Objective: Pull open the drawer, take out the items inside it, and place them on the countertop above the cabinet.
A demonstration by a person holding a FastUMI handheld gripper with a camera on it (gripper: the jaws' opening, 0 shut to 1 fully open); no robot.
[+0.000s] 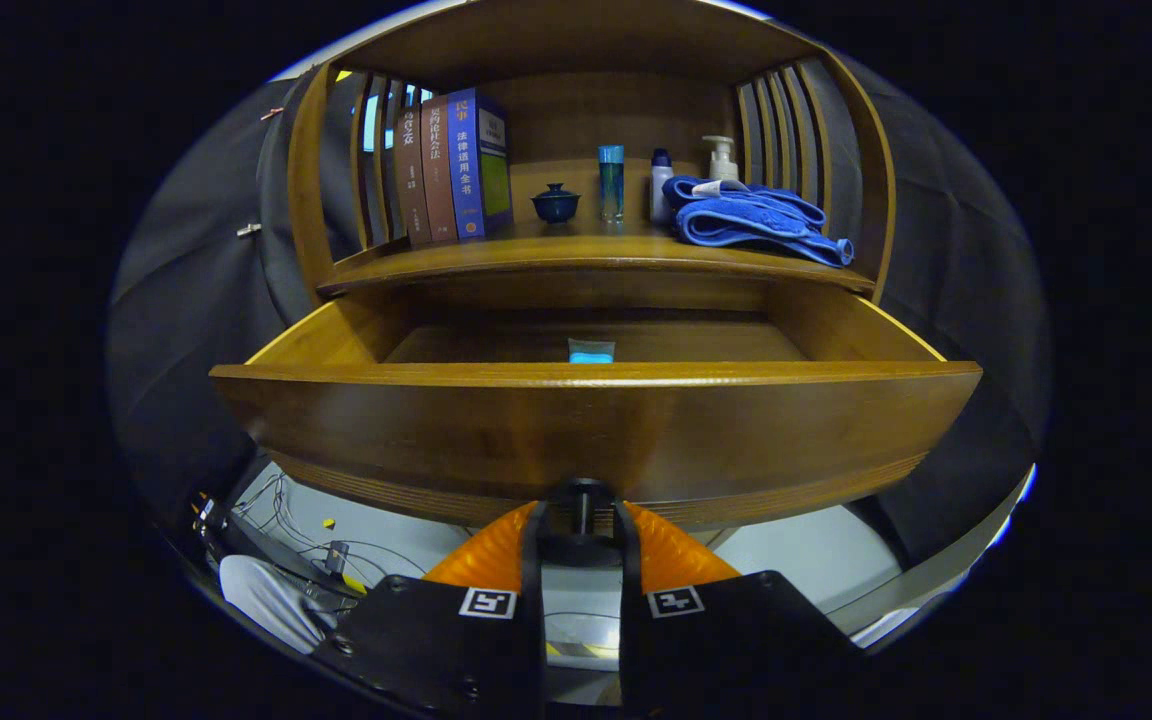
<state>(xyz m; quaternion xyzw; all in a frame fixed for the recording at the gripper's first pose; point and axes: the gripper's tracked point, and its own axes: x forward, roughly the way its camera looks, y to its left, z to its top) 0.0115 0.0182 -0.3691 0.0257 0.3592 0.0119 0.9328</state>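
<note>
Gripper (581,520): level, aimed at the drawer front, fingers clamped on its dark knob (581,497).
Drawer (596,420): pulled open, long axis crosswise.
Item: light-blue object (591,350) on the drawer floor, mid-back.

Drawer (596,420): pulled out, top open above its front wall.
Inside: bare floor around one small blue item (591,350) at 12 o'clock.
Countertop (576,250): books (451,165) at 11, cup (556,203) and bottles (636,180) at 12, towel (756,220) at 1; front strip free.
Gripper (581,510): fingers closed around the knob (581,497).
</note>
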